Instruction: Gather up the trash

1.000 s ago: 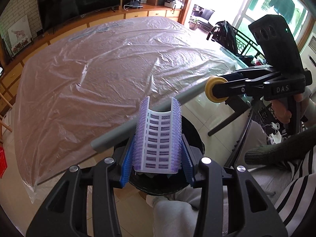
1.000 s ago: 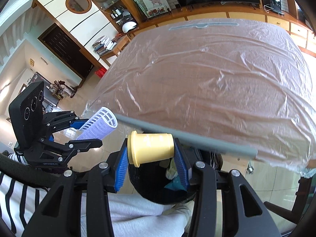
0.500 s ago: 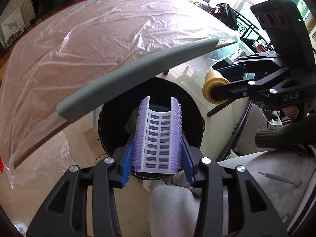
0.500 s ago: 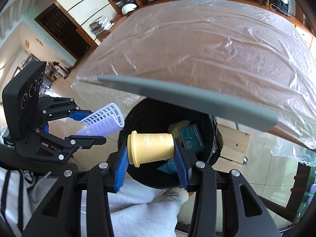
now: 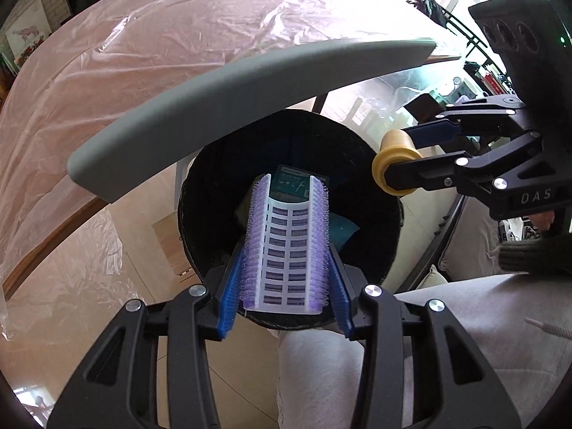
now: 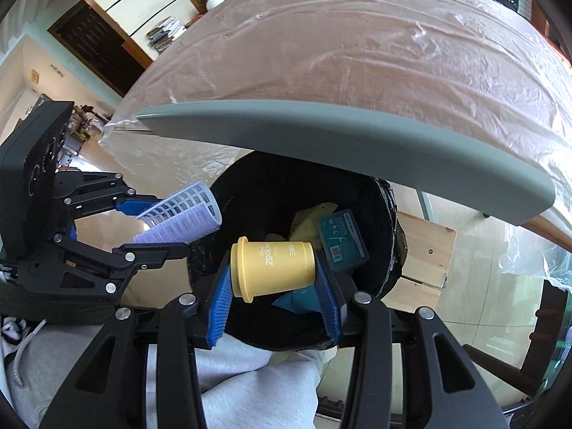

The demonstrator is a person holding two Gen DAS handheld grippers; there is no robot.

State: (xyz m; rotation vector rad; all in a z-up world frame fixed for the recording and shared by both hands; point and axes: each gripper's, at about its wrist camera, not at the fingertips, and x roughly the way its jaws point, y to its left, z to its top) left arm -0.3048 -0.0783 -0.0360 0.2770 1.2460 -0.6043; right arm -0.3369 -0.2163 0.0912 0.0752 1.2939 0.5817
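Both tools hang over the black bin (image 6: 386,214): left tool (image 5: 286,250) pinching the purple hair roller (image 5: 286,250), right tool (image 6: 273,268) clamped on the yellow cup (image 6: 275,268), at three o'clock of the roller. Best release well inside the rim, clear of the counter (image 6: 357,71) edge at twelve.

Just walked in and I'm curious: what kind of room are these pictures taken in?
Probably a home living or dining room: a plastic-covered table, shelves of books by a dark door, and a black trash bin on the tiled floor.

Bin (image 5: 200,193) far rim behind grey table edge (image 5: 250,82).
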